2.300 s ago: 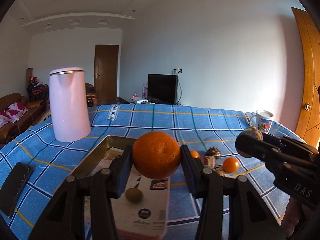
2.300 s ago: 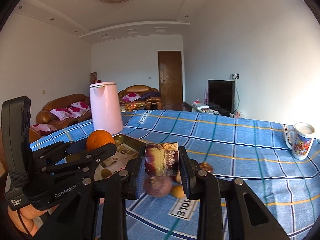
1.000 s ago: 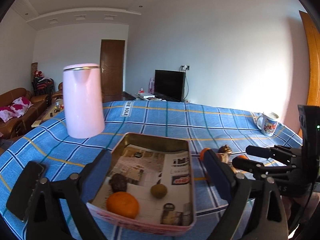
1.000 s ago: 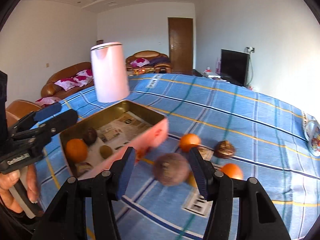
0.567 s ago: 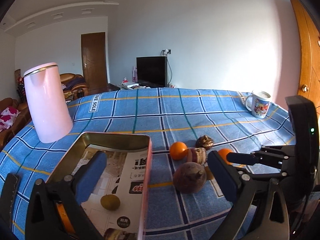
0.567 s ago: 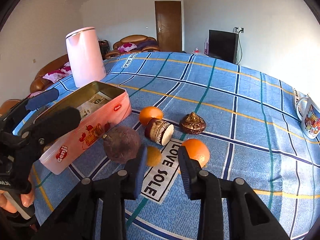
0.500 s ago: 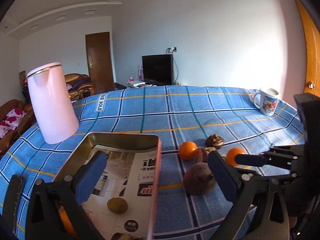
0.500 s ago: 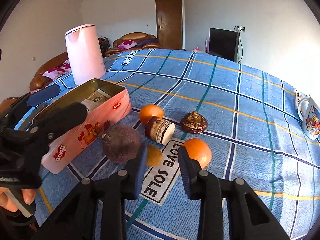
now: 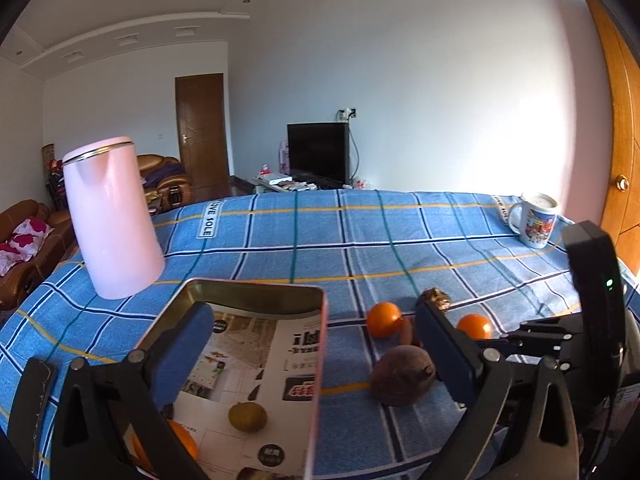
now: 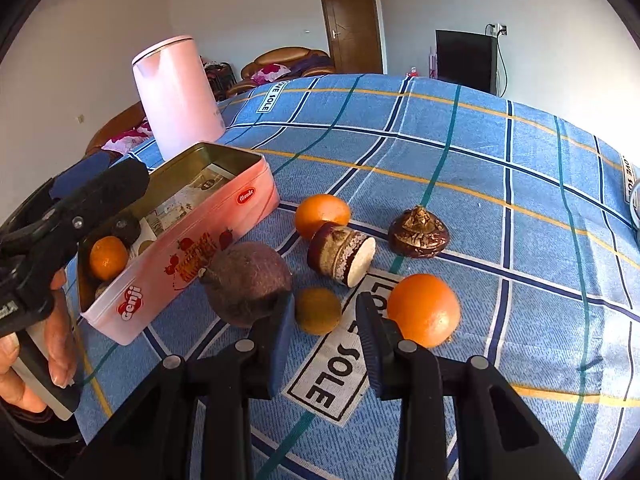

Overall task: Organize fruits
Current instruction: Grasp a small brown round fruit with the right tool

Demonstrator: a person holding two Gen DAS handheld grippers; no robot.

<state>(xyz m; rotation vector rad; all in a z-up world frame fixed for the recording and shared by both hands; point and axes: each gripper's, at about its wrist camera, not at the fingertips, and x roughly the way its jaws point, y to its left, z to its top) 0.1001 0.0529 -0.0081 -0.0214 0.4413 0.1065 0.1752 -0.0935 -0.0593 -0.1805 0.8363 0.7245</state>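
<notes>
The right gripper (image 10: 322, 326), jaws narrowed and empty, is hovering over a small dull-green fruit (image 10: 318, 311) lying on woven cloth (image 10: 500, 200) between a rough purple root (image 10: 246, 280) and a glossy orange (image 10: 424, 309). The left gripper (image 9: 316, 344) is gaping wide above the pink metal tin (image 10: 224, 216).

Oranges (image 10: 423, 309) loose on cloth; tin (image 10: 224, 216) part-filled

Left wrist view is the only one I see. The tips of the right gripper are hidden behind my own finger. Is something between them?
Observer: Yes. A small olive-brown fruit lies on the cloth between the fingers of the right gripper. Its jaws have just been closing but do not pinch it yet.
Operator: What in the tin do I miss?
Observer: A dark round fruit, just behind the orange.
</notes>
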